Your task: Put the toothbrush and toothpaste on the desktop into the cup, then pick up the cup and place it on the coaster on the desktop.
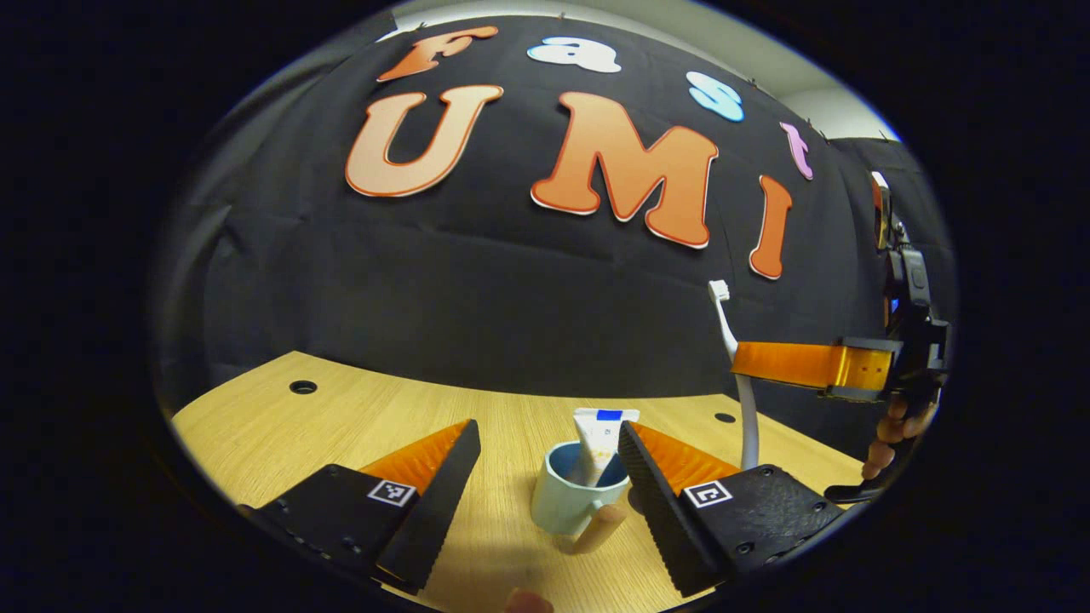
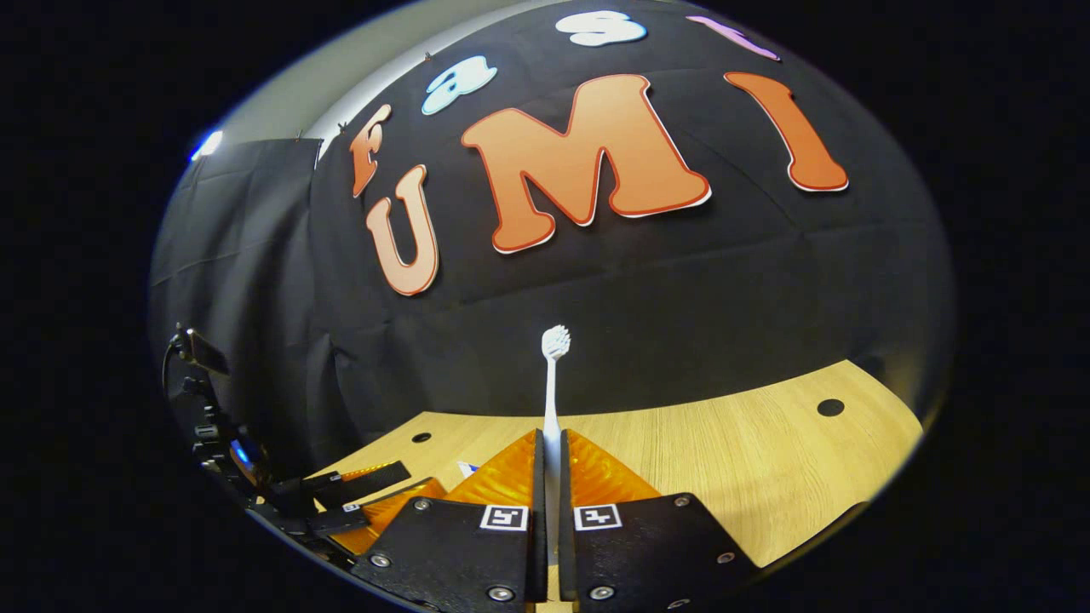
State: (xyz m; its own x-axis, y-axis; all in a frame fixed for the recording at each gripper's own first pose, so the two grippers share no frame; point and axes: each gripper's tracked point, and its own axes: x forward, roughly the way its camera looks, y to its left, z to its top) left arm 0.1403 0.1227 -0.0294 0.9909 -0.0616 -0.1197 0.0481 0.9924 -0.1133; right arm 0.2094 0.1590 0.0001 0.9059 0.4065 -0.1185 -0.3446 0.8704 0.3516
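The toothpaste already stands in the cup on the worktop between the released left tongs, while the right tongs grasp the upright toothbrush in the air, so the toothbrush and the coaster step remain.

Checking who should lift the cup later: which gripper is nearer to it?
Left. The left gripper is open with the cup between its fingers; the right gripper is up and off to the side, shut on the toothbrush.
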